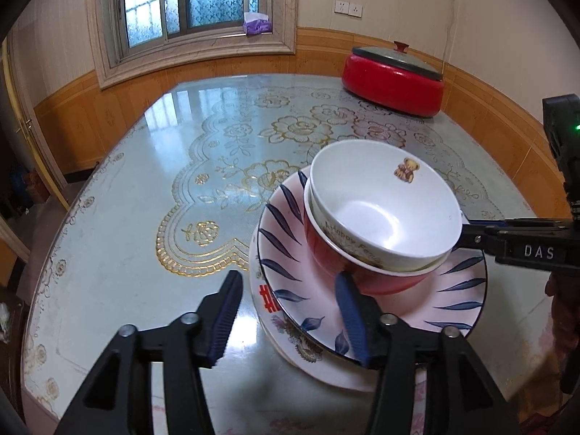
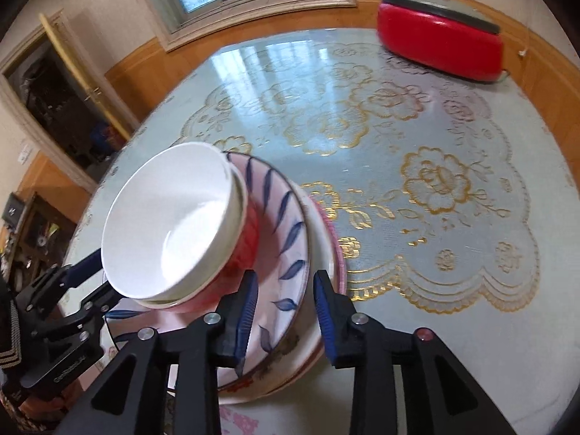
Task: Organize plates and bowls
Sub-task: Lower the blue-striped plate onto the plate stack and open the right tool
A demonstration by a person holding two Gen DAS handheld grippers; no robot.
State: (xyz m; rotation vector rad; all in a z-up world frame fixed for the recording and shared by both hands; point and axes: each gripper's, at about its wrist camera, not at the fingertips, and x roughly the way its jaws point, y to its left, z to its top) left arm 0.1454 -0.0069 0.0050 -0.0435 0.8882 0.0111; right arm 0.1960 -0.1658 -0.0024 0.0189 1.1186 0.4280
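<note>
Stack is built: white bowl (image 1: 384,206) nested in red bowl (image 1: 348,272), both sitting on the leaf plate (image 1: 286,257), which rests on a white plate (image 1: 264,301) with more plate rims under it (at least one pink edge shows in the right view). The whole pile stands near the close edge of the table (image 1: 145,188). A red pot (image 1: 395,79) sits well apart at the far side.

Step in hand, by my judgement: release after stacking. Nothing looks left loose on the table, so the task seems close to done.

Left gripper (image 1: 290,308): jaws stand apart and straddle the near rims of the plates, one finger (image 1: 224,315) outside over the table, the other (image 1: 349,311) inside over the leaf plate, just beside the red bowl's wall. Neither pad presses the rim; not gripping.

Right gripper (image 2: 282,311): jaws parted less widely, straddling the plate rims on its side, one finger (image 2: 246,311) over the leaf plate near the red bowl, the other (image 2: 326,315) outside the rims. No clamp seen (gaps are slim, so contact with the rim cannot be ruled out).

Next move calls for backing both grippers straight out along their fingers, with the jaws kept apart, so no pad drags a rim. Risk: the inner fingers nudging the red bowl and tilting the nested pair.
</note>
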